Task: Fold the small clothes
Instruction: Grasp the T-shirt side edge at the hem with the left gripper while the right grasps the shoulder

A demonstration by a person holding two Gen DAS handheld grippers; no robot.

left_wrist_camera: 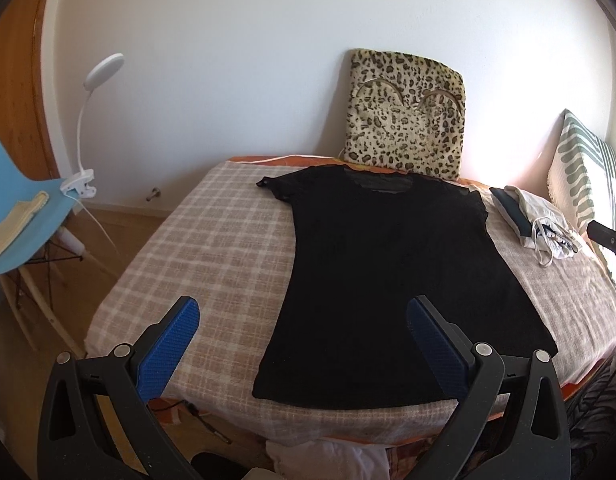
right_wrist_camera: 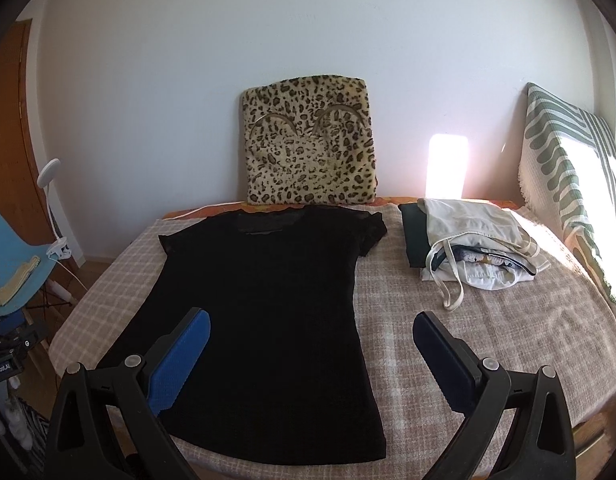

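the black t-shirt [left_wrist_camera: 383, 276] lies spread flat on the checked blanket [left_wrist_camera: 212, 248] covering the bed, neckline at twelve o'clock toward the leopard-print cushion [left_wrist_camera: 405, 116] that leans on the wall, hem at six o'clock nearest me. my left gripper [left_wrist_camera: 302, 344] hangs above the hem with its blue pads wide apart and nothing between them — my right gripper [right_wrist_camera: 311, 354] is spread just as wide and empty, its left pad over the shirt, its right pad over bare blanket. at about two o'clock from the shirt sits a pile of folded clothes [right_wrist_camera: 475, 248], well apart from it, near the striped pillow [right_wrist_camera: 563, 168].
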